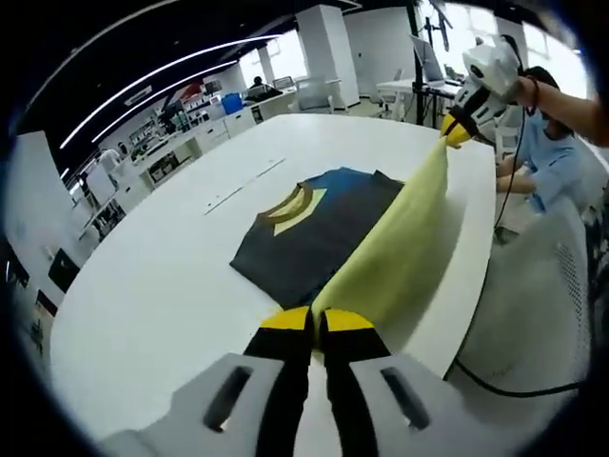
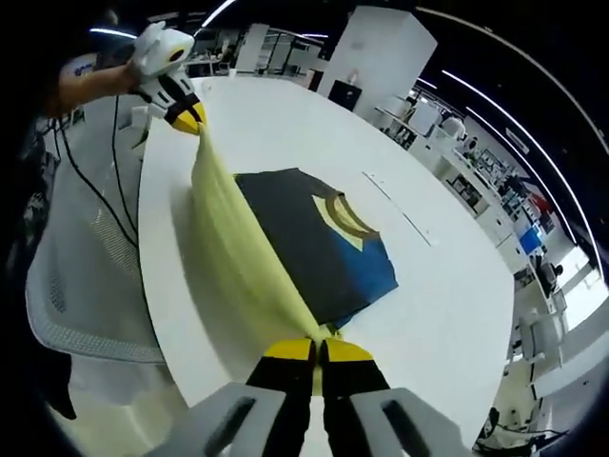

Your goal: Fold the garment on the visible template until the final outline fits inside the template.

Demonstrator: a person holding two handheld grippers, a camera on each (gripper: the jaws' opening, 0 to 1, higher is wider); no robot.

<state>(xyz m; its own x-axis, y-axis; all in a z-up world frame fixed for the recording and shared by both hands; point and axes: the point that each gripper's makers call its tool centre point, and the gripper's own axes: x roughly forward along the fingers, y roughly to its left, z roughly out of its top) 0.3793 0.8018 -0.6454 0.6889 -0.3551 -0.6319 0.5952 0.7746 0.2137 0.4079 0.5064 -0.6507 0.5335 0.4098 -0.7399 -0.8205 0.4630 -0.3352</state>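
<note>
Both grippers pinch the garment's yellow edge: the left gripper (image 1: 317, 324) at one corner, the right gripper (image 2: 318, 350) at the other, lifting it taut above the surface (image 1: 171, 276). The dark garment (image 1: 314, 233) lies flat near the surface's edge. A slipped corner would skew the fold. A mesh chair (image 2: 86, 286) and cable crowd that edge.
</note>
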